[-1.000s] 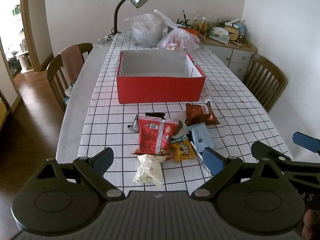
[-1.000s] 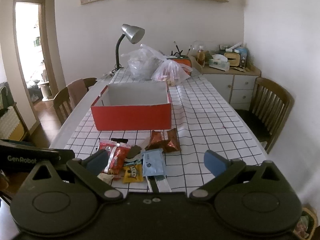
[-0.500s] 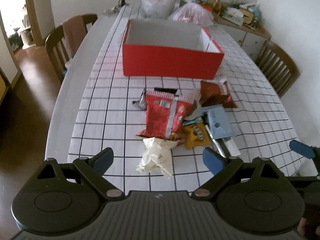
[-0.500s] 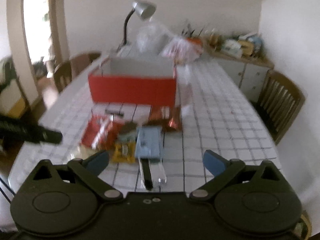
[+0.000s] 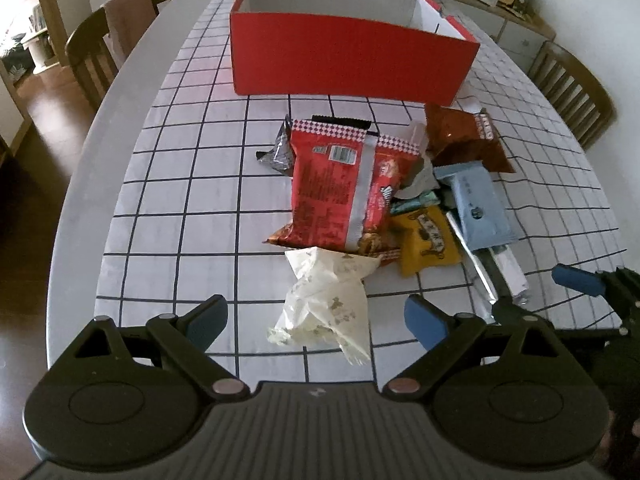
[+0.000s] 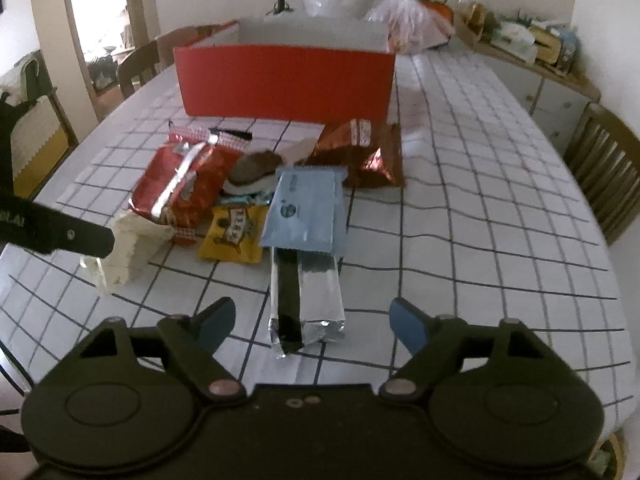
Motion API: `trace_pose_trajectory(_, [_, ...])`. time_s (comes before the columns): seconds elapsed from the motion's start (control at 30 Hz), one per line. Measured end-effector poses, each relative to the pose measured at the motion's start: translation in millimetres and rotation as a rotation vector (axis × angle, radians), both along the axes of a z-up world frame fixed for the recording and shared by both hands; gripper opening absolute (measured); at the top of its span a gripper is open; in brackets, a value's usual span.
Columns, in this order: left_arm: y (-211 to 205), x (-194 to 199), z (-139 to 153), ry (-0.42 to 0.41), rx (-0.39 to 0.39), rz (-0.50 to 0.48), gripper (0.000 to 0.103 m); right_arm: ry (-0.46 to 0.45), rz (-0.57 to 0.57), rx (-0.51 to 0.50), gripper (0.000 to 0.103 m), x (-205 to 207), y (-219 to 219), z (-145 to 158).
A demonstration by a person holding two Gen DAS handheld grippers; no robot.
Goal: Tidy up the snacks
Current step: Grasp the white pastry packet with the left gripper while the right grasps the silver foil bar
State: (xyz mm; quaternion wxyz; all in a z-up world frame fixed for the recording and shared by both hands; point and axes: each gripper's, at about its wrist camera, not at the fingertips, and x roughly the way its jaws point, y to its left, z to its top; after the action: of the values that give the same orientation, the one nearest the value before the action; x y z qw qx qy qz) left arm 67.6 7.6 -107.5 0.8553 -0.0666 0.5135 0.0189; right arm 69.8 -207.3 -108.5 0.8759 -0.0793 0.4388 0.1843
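- The right gripper (image 6: 308, 322), jaws just narrowing but still apart and holding nothing, straddles the silver foil packet (image 6: 306, 296); that packet's far end is tucked under the blue pouch (image 6: 304, 210), so pulling it may drag the pouch along.
- The left gripper (image 5: 316, 320) is open over the cream wrapper (image 5: 324, 300).
- The snack pile sits near an empty red box (image 5: 348, 60) on a grid-patterned tablecloth (image 5: 192, 184), wooden chairs around.
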Motion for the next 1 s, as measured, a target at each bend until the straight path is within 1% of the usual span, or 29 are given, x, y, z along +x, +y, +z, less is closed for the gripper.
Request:
trace_pose_trajectory(0.1, [4, 3, -7, 0.012, -0.009, 0.008, 0.095, 0.016, 0.01, -0.009, 0.076, 11, 3, -7])
trace_pose_trajectory(0.17, [5, 7, -11, 0.027, -0.013, 0.003, 0.09, 0.026, 0.014, -0.007, 0.073, 17, 4, -10])
trace_pose_trajectory(0.23, [5, 10, -13, 0.038, -0.02, -0.011, 0.086, 0.038, 0.023, 0.001, 0.067, 21, 6, -13])
trace_pose_trajectory(0.3, [5, 13, -16, 0.046, -0.034, -0.023, 0.086, 0.05, 0.027, 0.004, 0.062, 25, 8, -16])
trace_pose_trajectory(0.33, [5, 15, -17, 0.051, -0.042, -0.028, 0.083, 0.057, 0.03, 0.007, 0.058, 27, 8, -17])
trace_pose_trajectory(0.43, [5, 21, -22, 0.074, -0.058, -0.031, 0.069, 0.065, 0.029, 0.004, 0.055, 30, 10, -21])
trace_pose_trajectory(0.47, [5, 22, -22, 0.078, -0.06, -0.031, 0.066, 0.065, 0.029, 0.004, 0.055, 31, 10, -21])
trace_pose_trajectory(0.53, [5, 24, -22, 0.08, -0.067, -0.036, 0.063, 0.065, 0.029, 0.002, 0.051, 32, 11, -21])
trace_pose_trajectory(0.6, [4, 26, -22, 0.079, -0.076, -0.042, 0.061, 0.067, 0.029, 0.007, 0.047, 33, 11, -20])
trace_pose_trajectory(0.67, [4, 28, -23, 0.084, -0.075, -0.046, 0.052, 0.068, 0.032, 0.009, 0.043, 32, 11, -19])
trace_pose_trajectory(0.7, [4, 29, -24, 0.088, -0.075, -0.047, 0.051, 0.066, 0.033, 0.007, 0.042, 31, 11, -18])
trace_pose_trajectory(0.83, [7, 28, -24, 0.087, -0.1, -0.035, 0.044, 0.066, 0.027, 0.012, 0.041, 29, 10, -16])
trace_pose_trajectory(1.0, [11, 24, -23, 0.087, -0.12, -0.023, 0.04, 0.068, 0.016, 0.019, 0.041, 23, 8, -9])
